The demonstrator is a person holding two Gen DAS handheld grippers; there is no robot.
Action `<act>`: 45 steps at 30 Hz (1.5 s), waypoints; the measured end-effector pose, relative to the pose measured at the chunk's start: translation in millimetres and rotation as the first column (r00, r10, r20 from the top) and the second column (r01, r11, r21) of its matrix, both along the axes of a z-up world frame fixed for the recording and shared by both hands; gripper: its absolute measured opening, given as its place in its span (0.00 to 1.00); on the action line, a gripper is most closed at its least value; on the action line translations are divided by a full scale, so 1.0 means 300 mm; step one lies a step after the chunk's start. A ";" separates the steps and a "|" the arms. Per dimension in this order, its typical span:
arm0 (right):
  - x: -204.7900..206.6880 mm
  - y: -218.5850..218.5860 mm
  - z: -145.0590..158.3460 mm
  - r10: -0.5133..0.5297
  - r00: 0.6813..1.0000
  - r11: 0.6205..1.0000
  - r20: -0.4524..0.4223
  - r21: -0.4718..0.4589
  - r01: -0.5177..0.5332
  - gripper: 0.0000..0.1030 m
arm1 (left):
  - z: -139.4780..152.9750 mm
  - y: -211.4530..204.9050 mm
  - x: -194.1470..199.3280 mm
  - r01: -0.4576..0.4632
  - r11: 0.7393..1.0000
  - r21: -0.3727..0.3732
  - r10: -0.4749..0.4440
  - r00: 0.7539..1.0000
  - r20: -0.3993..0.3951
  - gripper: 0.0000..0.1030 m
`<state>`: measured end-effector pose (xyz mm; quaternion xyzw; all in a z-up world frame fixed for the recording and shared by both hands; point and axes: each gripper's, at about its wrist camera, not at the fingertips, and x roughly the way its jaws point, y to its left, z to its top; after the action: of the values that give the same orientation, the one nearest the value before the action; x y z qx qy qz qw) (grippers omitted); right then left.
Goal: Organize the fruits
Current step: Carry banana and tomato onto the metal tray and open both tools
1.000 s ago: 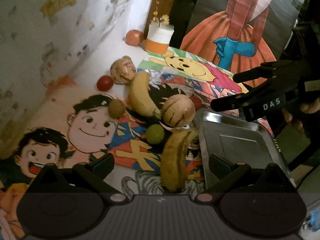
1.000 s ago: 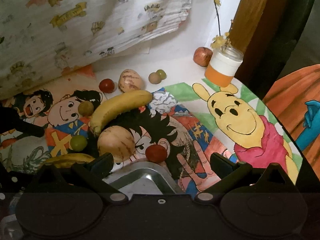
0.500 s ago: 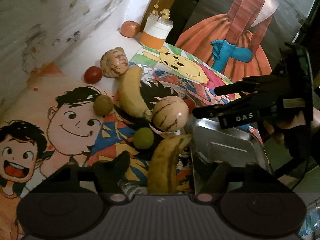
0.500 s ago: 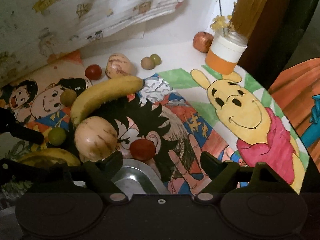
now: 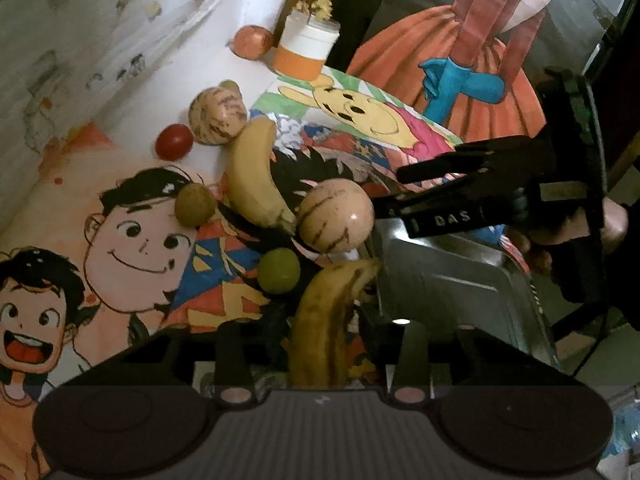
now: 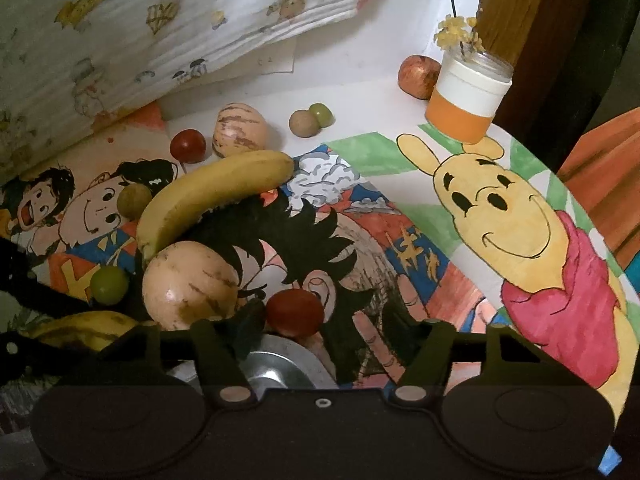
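A spotted brown-yellow banana (image 5: 324, 320) lies between the fingers of my left gripper (image 5: 316, 340), whose jaws stand apart around it without touching. A metal tray (image 5: 460, 280) sits just right of it. My right gripper (image 6: 320, 332) is open, its fingers either side of a red tomato (image 6: 294, 312) by the tray's corner (image 6: 276, 364); it also shows in the left wrist view (image 5: 384, 192). A striped melon (image 6: 190, 284), a yellow banana (image 6: 208, 196) and a green fruit (image 6: 108, 284) lie close by.
Farther back lie a second striped melon (image 6: 240, 130), another tomato (image 6: 188, 146), two small fruits (image 6: 312, 120), an apple (image 6: 418, 76) and an orange-and-white jar with flowers (image 6: 466, 100). A cloth-covered wall (image 6: 160, 20) bounds the left. Cartoon mats cover the table.
Both grippers moved forward and down. The left jaws narrowed around the spotted banana. The right gripper closed in on the tomato and its jaws narrowed.
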<state>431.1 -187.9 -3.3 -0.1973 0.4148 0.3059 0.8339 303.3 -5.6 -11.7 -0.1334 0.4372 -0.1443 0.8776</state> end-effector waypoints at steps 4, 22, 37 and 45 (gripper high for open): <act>0.003 0.010 -0.015 -0.005 1.000 1.000 -0.009 0.010 0.005 0.53 | -0.002 0.005 0.004 -0.003 1.000 -0.017 0.003 1.000 -0.007 0.41; -0.037 -0.031 -0.003 -0.108 0.994 0.986 -0.013 0.125 0.108 0.33 | -0.015 0.044 -0.002 -0.049 0.991 -0.122 0.041 0.997 -0.069 0.32; -0.228 -0.219 0.094 -0.213 0.977 0.954 0.000 0.216 0.208 0.33 | 0.066 -0.074 -0.067 -0.084 0.987 -0.138 0.081 0.996 -0.028 0.32; -0.314 -0.334 0.046 -0.287 0.958 0.934 -0.022 0.217 0.284 0.33 | 0.038 -0.176 -0.076 -0.060 0.993 -0.102 0.056 0.997 -0.047 0.32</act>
<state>336.8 -288.0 10.6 -0.0440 0.3989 0.2242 0.8881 280.5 -58.5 -0.2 -0.1942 0.4442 -0.1381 0.8636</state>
